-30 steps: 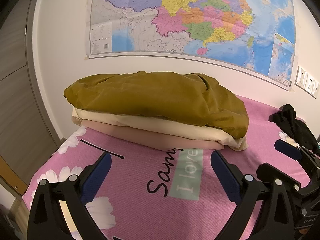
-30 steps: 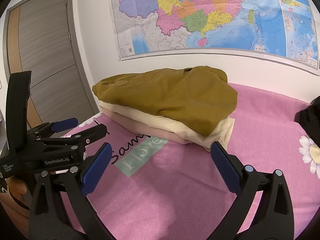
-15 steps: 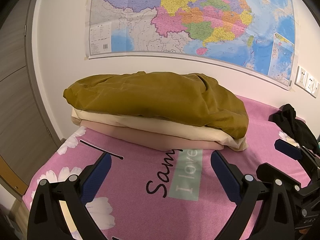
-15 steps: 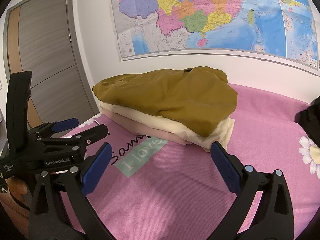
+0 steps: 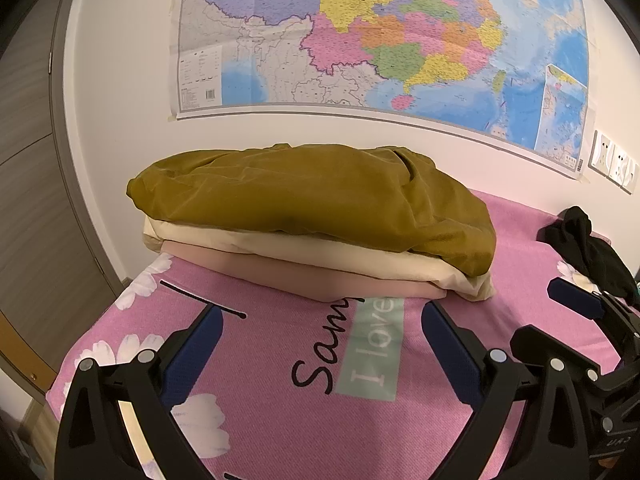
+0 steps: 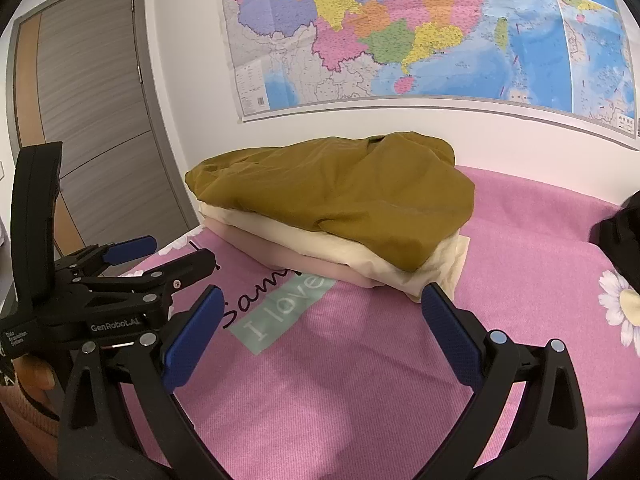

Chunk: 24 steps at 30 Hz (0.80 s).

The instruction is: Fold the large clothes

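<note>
A stack of folded clothes lies on the pink bed sheet (image 5: 280,380) by the wall: an olive-brown garment (image 5: 320,196) on top, a cream one (image 5: 320,252) under it, a beige-pink one (image 5: 280,272) at the bottom. The same stack shows in the right wrist view, with the olive garment (image 6: 352,192) uppermost. My left gripper (image 5: 320,328) is open, short of the stack, nothing between its blue pads. My right gripper (image 6: 320,312) is open too and holds nothing. A crumpled black garment (image 5: 584,244) lies at the right on the bed.
A large map (image 5: 380,40) hangs on the white wall behind the bed. A grey door (image 6: 92,120) stands at the left. Wall sockets (image 5: 612,164) sit at the right. The bed's left edge (image 5: 92,340) drops off to the floor. The left gripper's body (image 6: 100,300) is seen at the right view's left side.
</note>
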Available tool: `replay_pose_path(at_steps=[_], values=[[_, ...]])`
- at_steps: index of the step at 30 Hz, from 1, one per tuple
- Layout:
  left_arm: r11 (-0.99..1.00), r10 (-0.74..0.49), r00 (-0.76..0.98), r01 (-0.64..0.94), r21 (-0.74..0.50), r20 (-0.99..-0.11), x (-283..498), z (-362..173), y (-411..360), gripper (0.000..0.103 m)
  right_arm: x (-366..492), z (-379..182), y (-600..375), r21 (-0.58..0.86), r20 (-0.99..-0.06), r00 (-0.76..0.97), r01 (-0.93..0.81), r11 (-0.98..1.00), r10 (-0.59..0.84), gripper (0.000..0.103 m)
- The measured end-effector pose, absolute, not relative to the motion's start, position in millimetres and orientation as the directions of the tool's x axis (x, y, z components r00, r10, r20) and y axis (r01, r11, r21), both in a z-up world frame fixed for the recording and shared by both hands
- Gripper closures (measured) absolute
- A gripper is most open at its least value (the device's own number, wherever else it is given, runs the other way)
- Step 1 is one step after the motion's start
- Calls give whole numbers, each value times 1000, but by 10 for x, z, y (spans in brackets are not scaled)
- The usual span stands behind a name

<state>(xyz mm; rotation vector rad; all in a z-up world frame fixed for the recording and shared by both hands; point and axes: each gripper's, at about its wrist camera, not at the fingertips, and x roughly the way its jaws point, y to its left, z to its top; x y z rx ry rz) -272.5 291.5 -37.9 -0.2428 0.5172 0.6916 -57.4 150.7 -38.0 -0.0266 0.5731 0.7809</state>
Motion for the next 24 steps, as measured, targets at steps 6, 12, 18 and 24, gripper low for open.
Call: replay_pose_path(at_steps=[6,12,18,24], values=[[750,542,651,-660,-45,-531,-2727,-377,2911,7,-574,-381,1506,184,-499,565,-671,718,656,6],[757,545,657,-652,-30,-521,-2712,-387,2879,7,-581,-385,1496,188,-497,563,-673,716,660,6],[794,500,688,-607,-39,-525,-2594,-400,2754,7,-594,-396,1305,195,-492,597,-634,748,634,6],[883,328,751,-460,-97,-574,-2225,-510,2484,7,-612,-430,800,201,-493,676,-524,828,547,6]])
